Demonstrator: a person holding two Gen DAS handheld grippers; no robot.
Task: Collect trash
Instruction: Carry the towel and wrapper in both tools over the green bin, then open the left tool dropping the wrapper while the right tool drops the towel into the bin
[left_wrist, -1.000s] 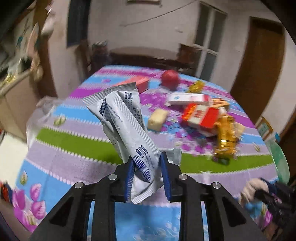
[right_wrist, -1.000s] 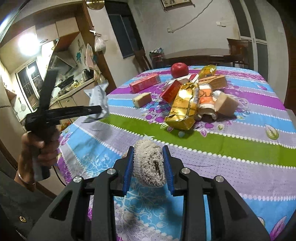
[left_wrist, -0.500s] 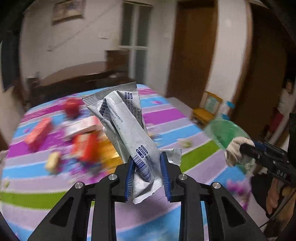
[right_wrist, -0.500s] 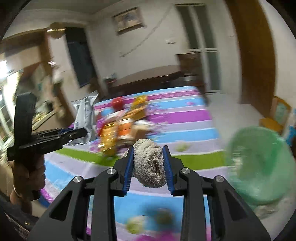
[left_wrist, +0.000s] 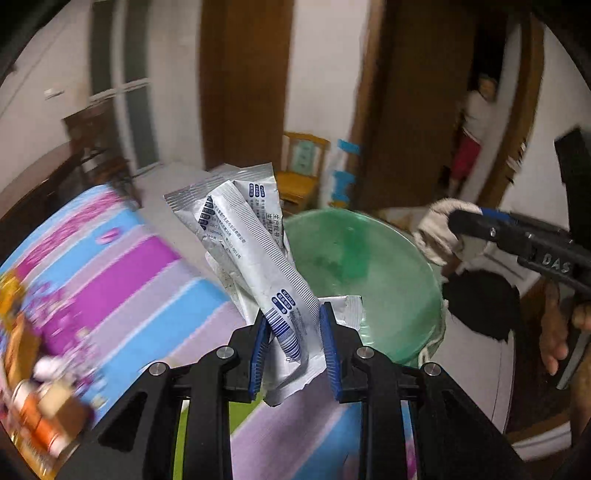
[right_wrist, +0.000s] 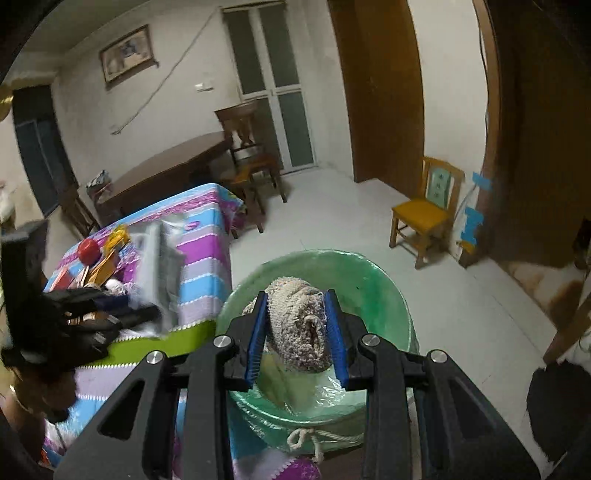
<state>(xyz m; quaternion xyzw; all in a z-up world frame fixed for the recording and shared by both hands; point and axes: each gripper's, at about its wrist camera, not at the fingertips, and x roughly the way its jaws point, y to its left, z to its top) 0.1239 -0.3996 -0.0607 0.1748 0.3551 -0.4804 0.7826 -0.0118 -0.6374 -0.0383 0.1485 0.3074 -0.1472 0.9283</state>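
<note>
- Your left gripper (left_wrist: 293, 345) has its blue fingers (left_wrist: 259, 350) nearly closed, pinching the bottom of a silver wrapper (left_wrist: 255, 254); the wrapper stands up and leans to the left in the left wrist view, barcode end down between the pads.
- That wrapper is in the air, over the edge of the counter (left_wrist: 122, 280) and just beside the green bin (left_wrist: 369, 280) (the striped cloth is badly blurred on this side).
- Your right gripper (right_wrist: 295, 332) is clamped, fingers (right_wrist: 334, 332) narrow, on a rolled grey-beige rag (right_wrist: 299, 328); the pads press both its sides.
- The rag hangs right above the bin's open mouth (right_wrist: 373, 280) in the right wrist view, not inside it; a clear-green liner covers the bin, tied with a white cord (right_wrist: 314, 439) near the rim.
- From the left wrist view you see that same rag (left_wrist: 439, 229) in the right gripper's tip, over the far right rim of the bin, with your right hand (left_wrist: 554, 332) on the grip below.
- From the right wrist view the wrapper (right_wrist: 162, 266) shows blurred at the left, just left of the bin, held by the left gripper's dark body.
- On the counter (right_wrist: 207, 266) behind it: a red apple (right_wrist: 88, 251), some orange and yellow packets (right_wrist: 107, 262), too smeared to name further.
- A yellow chair (right_wrist: 424, 214) stands on the white floor well beyond the bin (a person stands in the doorway (left_wrist: 471, 129) in the left view).
</note>
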